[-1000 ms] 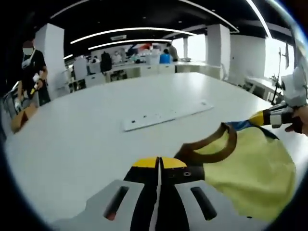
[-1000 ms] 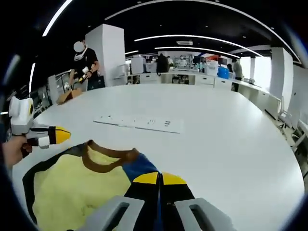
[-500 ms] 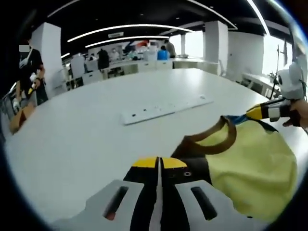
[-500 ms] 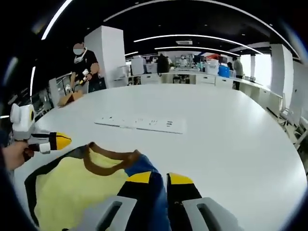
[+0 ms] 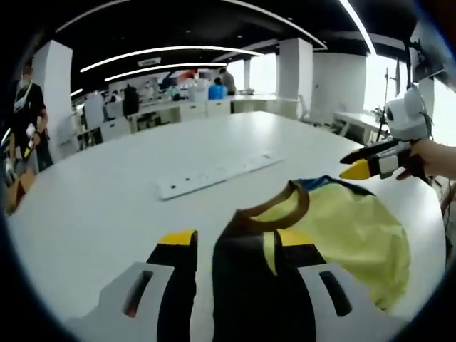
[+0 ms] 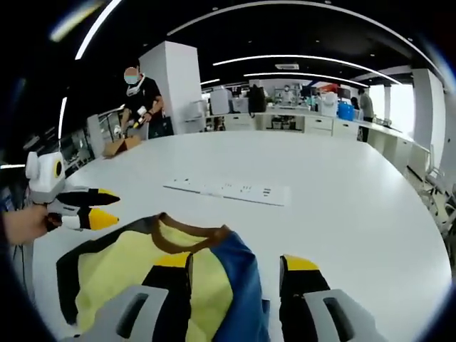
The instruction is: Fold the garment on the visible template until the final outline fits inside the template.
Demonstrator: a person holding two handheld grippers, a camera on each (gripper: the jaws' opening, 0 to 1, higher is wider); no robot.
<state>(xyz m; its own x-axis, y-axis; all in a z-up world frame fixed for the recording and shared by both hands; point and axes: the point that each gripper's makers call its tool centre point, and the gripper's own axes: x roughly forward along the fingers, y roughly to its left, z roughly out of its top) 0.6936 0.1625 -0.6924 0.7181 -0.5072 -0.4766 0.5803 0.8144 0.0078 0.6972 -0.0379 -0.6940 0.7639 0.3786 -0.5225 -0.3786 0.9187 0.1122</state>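
Observation:
A yellow garment (image 5: pixel 349 231) with a brown collar (image 5: pixel 285 212) lies flat on the white table (image 5: pixel 107 206). My left gripper (image 5: pixel 236 241) is open, and the garment's black sleeve (image 5: pixel 242 274) lies loose between its spread jaws. The right gripper (image 5: pixel 353 162) enters that view from the right, held in a hand above the garment's far edge. In the right gripper view, my right gripper (image 6: pixel 236 262) is open over the blue sleeve (image 6: pixel 246 285) of the garment (image 6: pixel 117 278). The left gripper (image 6: pixel 107 206) shows at the left with its yellow tips apart.
A white power strip (image 5: pixel 214 174) (image 6: pixel 228 190) lies on the table beyond the collar. A person (image 6: pixel 139 100) stands at the table's far left end beside a brown box (image 6: pixel 117 146). Desks and chairs line the room behind.
Both grippers went from shut on the garment's shoulders to open, letting the sleeves go. The right one opened first. Both views drew back a little.

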